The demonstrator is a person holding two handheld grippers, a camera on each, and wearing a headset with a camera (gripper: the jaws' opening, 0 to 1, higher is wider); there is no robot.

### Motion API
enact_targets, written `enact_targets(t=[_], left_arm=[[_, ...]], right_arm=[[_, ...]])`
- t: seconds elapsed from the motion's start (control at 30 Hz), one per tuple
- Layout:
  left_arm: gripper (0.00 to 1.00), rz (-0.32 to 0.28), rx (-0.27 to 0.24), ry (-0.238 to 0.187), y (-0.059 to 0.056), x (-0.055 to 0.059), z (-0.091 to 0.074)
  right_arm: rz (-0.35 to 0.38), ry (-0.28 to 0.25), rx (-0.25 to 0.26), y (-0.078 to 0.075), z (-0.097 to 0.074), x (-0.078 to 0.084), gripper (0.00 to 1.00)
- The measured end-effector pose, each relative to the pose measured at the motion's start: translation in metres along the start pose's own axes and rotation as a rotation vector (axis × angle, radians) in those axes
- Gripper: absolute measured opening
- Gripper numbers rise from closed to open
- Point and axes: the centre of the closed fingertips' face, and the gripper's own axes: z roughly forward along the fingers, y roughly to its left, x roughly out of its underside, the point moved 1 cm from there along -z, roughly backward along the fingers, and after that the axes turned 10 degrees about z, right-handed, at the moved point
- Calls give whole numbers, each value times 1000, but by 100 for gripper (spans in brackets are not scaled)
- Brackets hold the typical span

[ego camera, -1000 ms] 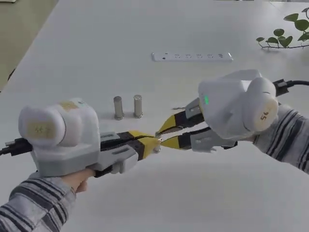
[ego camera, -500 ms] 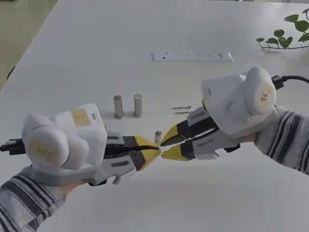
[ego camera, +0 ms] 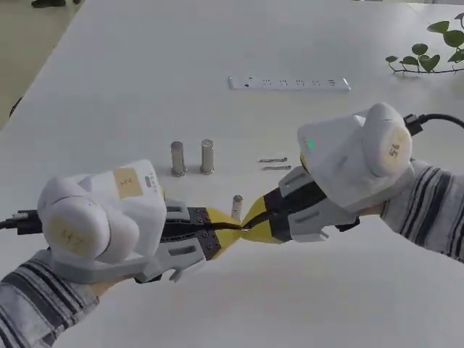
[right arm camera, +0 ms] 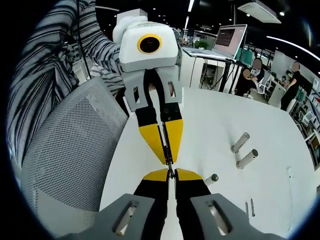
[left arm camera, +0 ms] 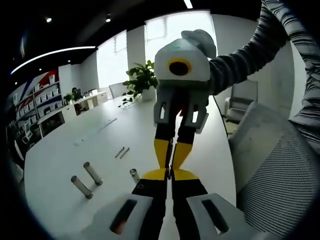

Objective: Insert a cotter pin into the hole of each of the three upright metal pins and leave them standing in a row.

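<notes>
Left gripper (ego camera: pixel 235 230): comes in from the lower left of the head view, lying low and almost level over the table (ego camera: pixel 217 43). Its jaws are pressed together.
Right gripper (ego camera: pixel 252 221): reaches in from the right and slopes down to the left, so the two grippers meet tip to tip. Its jaws are also pressed together.
Cotter pin (right arm camera: pixel 170 166): a thin dark sliver that runs from the left jaws' tip into the right jaws' tip. Both pairs seem to pinch it, but it is too fine to be sure.
Metal pin (ego camera: pixel 237 206): stands upright on the table just behind the meeting tips. No cotter pin can be made out in it.
Two metal pins (ego camera: pixel 177 159): stand upright side by side, farther back and to the left.
Spare cotter pins (ego camera: pixel 273 160): two of them lie flat on the table, right of that pair.
Arms: a striped sleeve (ego camera: pixel 428 210) shows behind each gripper.
Head view alone: a white power strip (ego camera: pixel 288 84) and a leafy plant (ego camera: pixel 428 54) at the far side.
Gripper views alone: a grey mesh chair (right arm camera: pixel 65 150) beside the table, with people at a screen (right arm camera: pixel 230 40) in the background of the right gripper view.
Writing: the right gripper's round end carries a number that looks like 54. The sticker on top of the left gripper is too small to read.
</notes>
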Motion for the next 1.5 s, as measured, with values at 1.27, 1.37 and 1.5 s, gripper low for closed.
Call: enact_targets(t=[1.27, 1.37, 1.5], left_arm=[[17, -226, -356, 109, 42, 61, 43], [16, -229, -358, 130, 43, 65, 49], [17, -236, -356, 147, 43, 69, 52]], right_arm=[[-67, 139, 157, -80, 4, 53, 0], [-71, 148, 152, -80, 9, 55, 0], [-59, 144, 140, -80, 13, 55, 0]])
